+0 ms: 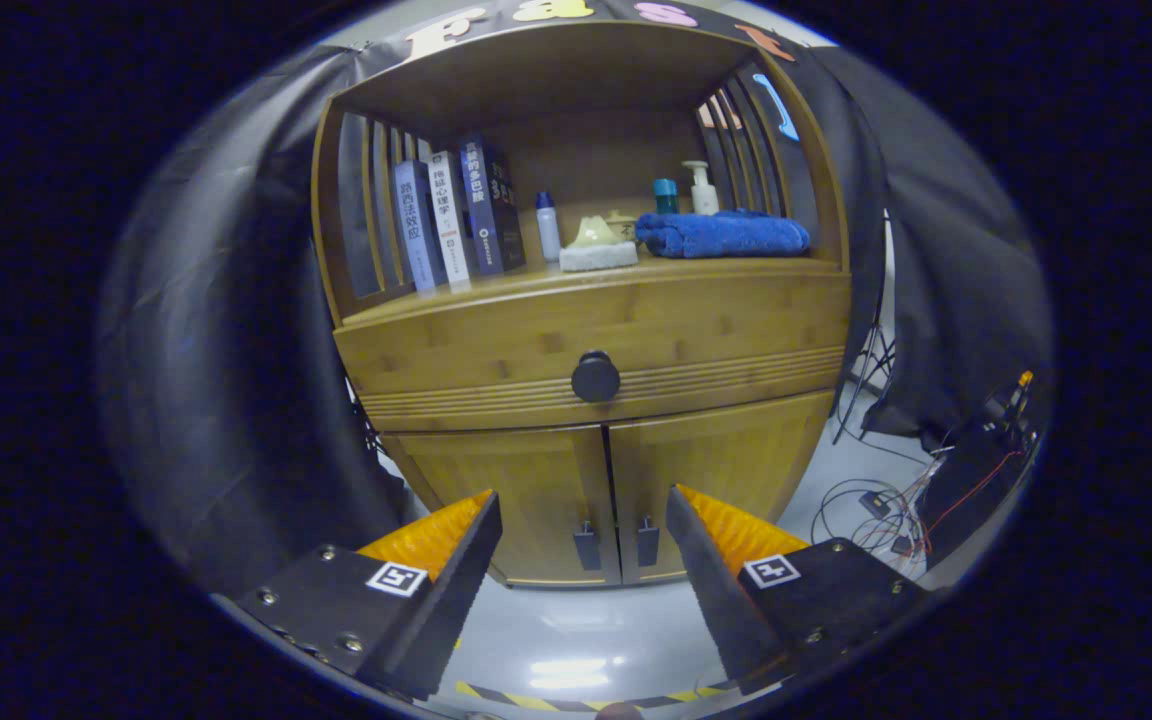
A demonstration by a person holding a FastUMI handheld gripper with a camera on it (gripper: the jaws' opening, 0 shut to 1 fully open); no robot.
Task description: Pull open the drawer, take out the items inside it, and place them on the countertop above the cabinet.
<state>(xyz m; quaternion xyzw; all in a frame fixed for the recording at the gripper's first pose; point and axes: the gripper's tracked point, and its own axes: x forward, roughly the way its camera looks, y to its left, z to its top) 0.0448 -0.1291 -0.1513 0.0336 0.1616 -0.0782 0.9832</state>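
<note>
Bamboo cabinet [496,340] stood ahead; its drawer [696,345] was closed, round dark knob [596,377] centred; on the bench [536,285] above stood books [456,220] whose spine writing was too small to read, bottles [548,226], a folded blue towel [721,235]; the gripper [581,555] was wide open, empty, well short of the drawer, over pale floor [576,630].

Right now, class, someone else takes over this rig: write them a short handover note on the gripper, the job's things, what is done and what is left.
Gripper: open, holding nothing, fingers apart in front of the cabinet, well short of it.
Drawer: shut; its round knob sits beyond the fingers, above the gap between them. Its contents are hidden.
Countertop: carries books, bottles and a blue towel.
Done: nothing.
Left: grip the knob, pull the drawer open, move the items up to the countertop.
</note>
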